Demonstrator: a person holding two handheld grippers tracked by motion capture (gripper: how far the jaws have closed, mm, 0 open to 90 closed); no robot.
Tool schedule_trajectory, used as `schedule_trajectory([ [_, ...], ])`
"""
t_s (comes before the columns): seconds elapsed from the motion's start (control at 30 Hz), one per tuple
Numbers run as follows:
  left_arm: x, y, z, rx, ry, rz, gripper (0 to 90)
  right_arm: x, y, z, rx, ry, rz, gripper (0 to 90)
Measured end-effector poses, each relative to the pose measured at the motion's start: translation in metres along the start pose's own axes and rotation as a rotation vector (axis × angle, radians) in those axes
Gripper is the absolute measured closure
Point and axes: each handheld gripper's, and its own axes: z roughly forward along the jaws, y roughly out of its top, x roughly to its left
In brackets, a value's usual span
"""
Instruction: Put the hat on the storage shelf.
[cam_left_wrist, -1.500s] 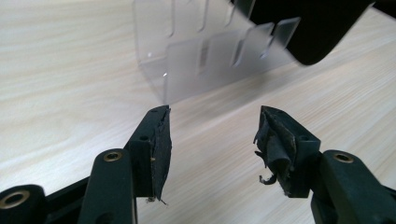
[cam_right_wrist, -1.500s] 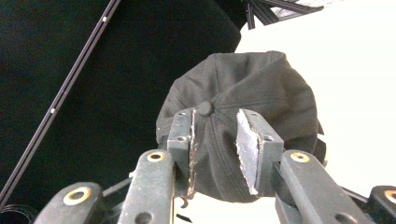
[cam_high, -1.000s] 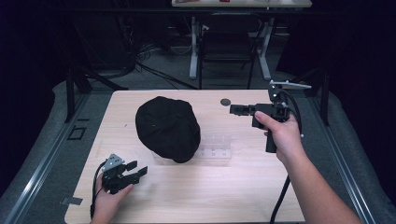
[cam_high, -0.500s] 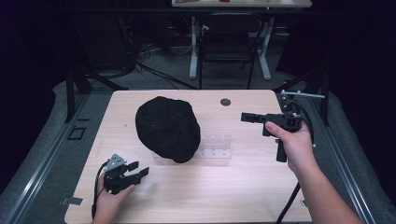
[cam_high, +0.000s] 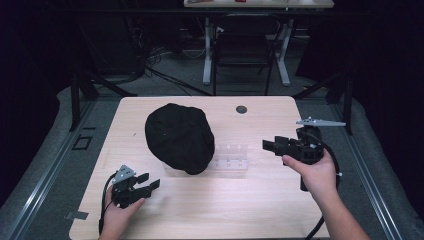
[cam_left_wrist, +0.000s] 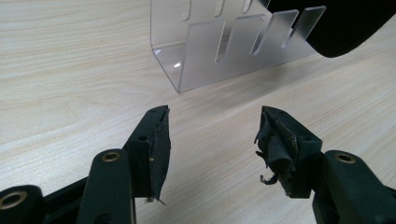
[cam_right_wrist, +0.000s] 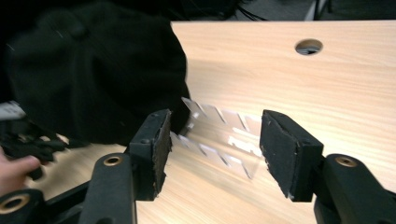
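Worktop (cam_high: 200, 210) of pale wood carries a black cap (cam_high: 179, 137) near its middle. The cap lies partly over a clear slotted stand (cam_high: 231, 159), covering the stand's left part. The right gripper (cam_high: 270, 145) is over the right side and points toward the stand; its jaws have just been opening and stand apart, holding nothing. The left gripper (cam_high: 148, 181) rests near the front left corner, jaws apart and empty.

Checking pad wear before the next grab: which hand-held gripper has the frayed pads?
The left hand-held gripper: the black rubber pads on its jaws are torn and curling, while the right hand-held gripper has flat, intact pads.
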Motion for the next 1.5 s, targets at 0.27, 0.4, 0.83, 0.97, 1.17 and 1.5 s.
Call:
schedule_trajectory([
  [0.27, 0.000, 0.000, 0.000, -0.002, 0.002, -0.002, 43.7, 0.002, -0.032, 0.007, 0.004, -0.092, -0.082, 40.1],
  [0.4, 0.000, 0.000, 0.000, 0.002, 0.000, -0.001, 43.7, 0.000, -0.049, 0.010, 0.010, -0.125, -0.111, 39.5],
  [0.83, -0.002, -0.001, 0.003, 0.006, -0.003, 0.002, 43.6, -0.014, -0.105, 0.028, 0.032, -0.223, -0.142, 39.4],
  [0.97, -0.005, 0.000, 0.002, -0.005, 0.007, 0.019, 43.7, -0.018, -0.117, 0.032, 0.030, -0.230, -0.126, 39.8],
  [1.17, -0.008, 0.000, 0.002, 0.011, 0.026, 0.055, 43.7, -0.026, -0.131, 0.036, 0.021, -0.240, -0.095, 40.5],
  [1.5, -0.014, 0.001, 0.003, -0.007, 0.017, 0.073, 43.6, -0.038, -0.152, 0.045, -0.001, -0.260, -0.075, 40.7],
])
